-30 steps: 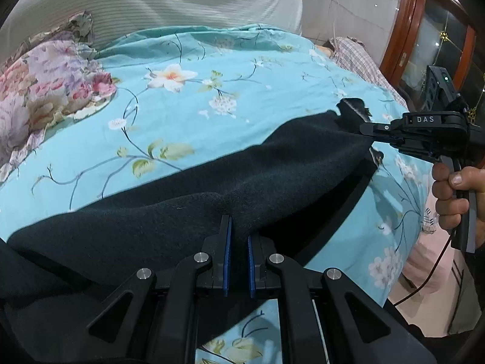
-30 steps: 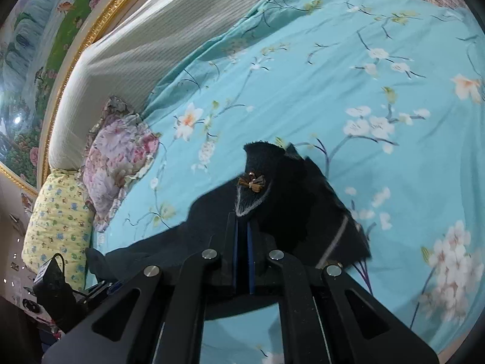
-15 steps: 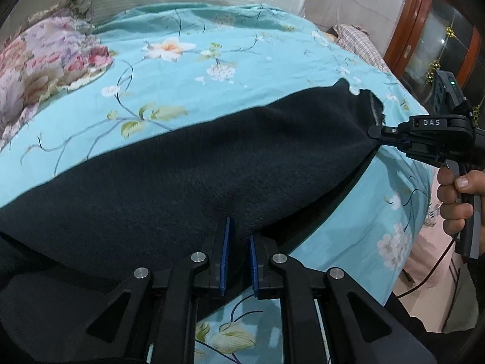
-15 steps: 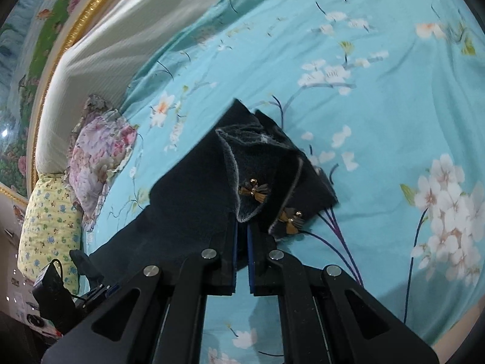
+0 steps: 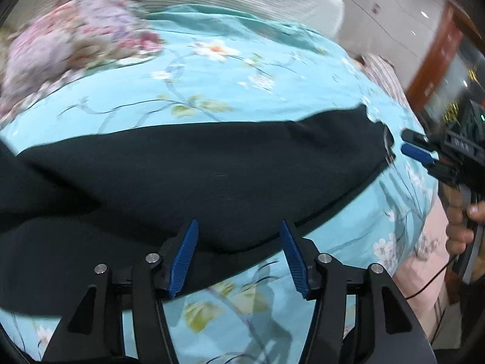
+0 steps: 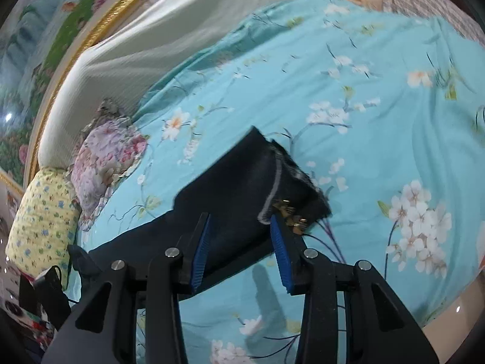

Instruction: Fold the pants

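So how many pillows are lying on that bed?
2: a pink floral pillow beside the headboard, and a yellow dotted pillow just below it at the picture's left edge. Others may lie out of view.

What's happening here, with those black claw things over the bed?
A person is folding dark fleece pants on a turquoise floral bedspread, using a hand-held two-finger gripper in each hand. Right now both are letting go: the left gripper and the right gripper have their blue-padded jaws opening, with the cloth lying flat on the bed and no longer pinched. The end with small gold bows lies by the right gripper.
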The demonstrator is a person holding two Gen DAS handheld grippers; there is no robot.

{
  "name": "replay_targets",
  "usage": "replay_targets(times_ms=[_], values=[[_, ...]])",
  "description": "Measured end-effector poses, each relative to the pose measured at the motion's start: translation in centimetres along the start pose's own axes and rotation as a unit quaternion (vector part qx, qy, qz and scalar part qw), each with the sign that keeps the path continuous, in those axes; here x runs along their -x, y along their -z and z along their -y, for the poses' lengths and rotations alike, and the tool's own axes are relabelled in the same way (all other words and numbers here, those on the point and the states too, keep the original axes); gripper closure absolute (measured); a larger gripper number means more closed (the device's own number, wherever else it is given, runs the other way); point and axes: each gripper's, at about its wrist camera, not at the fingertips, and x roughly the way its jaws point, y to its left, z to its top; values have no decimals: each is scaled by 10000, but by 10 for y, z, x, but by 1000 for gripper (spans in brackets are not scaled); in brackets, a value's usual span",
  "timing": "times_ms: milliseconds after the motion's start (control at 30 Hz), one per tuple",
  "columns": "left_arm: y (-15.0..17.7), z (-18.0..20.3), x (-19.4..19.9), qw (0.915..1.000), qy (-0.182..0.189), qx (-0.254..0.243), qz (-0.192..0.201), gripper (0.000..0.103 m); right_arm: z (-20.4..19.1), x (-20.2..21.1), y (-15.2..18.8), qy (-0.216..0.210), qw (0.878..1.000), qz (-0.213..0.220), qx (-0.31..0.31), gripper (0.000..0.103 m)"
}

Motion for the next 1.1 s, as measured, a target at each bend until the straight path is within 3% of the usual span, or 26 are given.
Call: replay_targets(times_ms=[233, 400, 700, 933, 1100], values=[[9, -61, 31, 9942, -422, 964, 235, 41, -50, -4, 11, -371, 9968, -61, 706, 62], [11, -102, 48, 9840, -782, 1555, 377, 37, -80, -20, 25, -653, 9915, -316, 1082, 62], [9, -160, 69, 9649, -1037, 2357, 507, 35, -140, -48, 52, -1158, 9729, -778, 1843, 62], [-11, -176, 76, 9567, -1225, 2590, 524, 33, -188, -66, 76, -1524, 9473, -1160, 2568, 62], [-30, -190, 76, 9486, -1423, 2789, 458, 33, -231, -83, 102, -1934, 9154, -1420, 3233, 62]])
